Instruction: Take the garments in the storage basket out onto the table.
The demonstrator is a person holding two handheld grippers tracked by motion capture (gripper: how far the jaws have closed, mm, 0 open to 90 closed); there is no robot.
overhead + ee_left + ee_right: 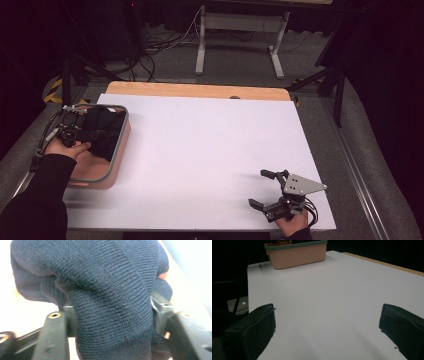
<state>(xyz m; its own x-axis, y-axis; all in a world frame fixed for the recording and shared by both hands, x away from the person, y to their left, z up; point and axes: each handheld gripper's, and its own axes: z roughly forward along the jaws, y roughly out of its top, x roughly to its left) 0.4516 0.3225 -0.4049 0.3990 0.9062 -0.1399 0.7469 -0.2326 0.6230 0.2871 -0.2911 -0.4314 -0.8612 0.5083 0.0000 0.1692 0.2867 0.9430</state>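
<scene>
A dark blue knitted cloth (102,129) lies bunched in a pink basket (119,145) with a grey rim at the table's left edge. My left gripper (85,132) reaches into the basket from the left, shut on a thick fold of that cloth (105,285). In the left gripper view the fold sits squeezed between both jaws (112,312). My right gripper (259,188) rests low near the table's front right corner. Its jaws stand wide open with nothing between them (327,327), pointing across the white surface toward the basket (297,252).
A white board (210,140) covers the table, with a wooden strip (200,90) showing along its far edge. Behind the table stand a grey metal frame (240,45) and cables on the floor. Dark stands flank both sides.
</scene>
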